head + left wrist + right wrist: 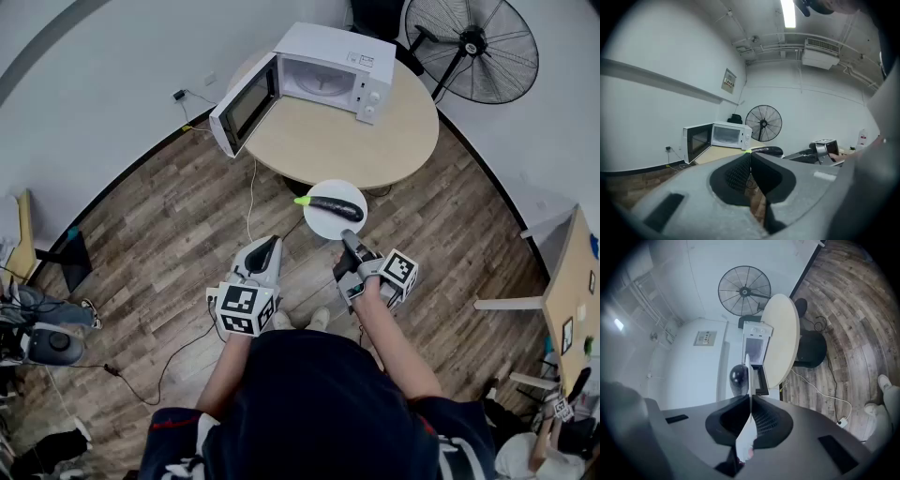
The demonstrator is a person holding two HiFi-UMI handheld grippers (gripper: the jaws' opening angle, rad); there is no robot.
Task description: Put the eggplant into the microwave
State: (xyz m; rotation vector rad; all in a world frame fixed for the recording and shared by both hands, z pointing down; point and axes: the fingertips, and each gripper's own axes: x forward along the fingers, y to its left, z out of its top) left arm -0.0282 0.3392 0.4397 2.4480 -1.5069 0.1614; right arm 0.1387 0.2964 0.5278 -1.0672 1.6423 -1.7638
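**Eggplant on plate, short of the table**

The right gripper (349,236) is clamping the near rim of a white plate (317,225); the right gripper view shows its jaws pinching the plate edge-on. The eggplant (336,208) is lying across the plate, green stem pointing left. The left gripper (272,242) is hanging just beside it, jaws pressed together with nothing between them. The plate is hovering over wood floor (169,234), just off the near edge of the round table (375,141). The microwave (333,70) is sitting at the table's far side, its door (244,105) swinging wide to the left. A cable (251,202) is trailing from the table down to the floor. A fan (478,47) is standing behind the table.
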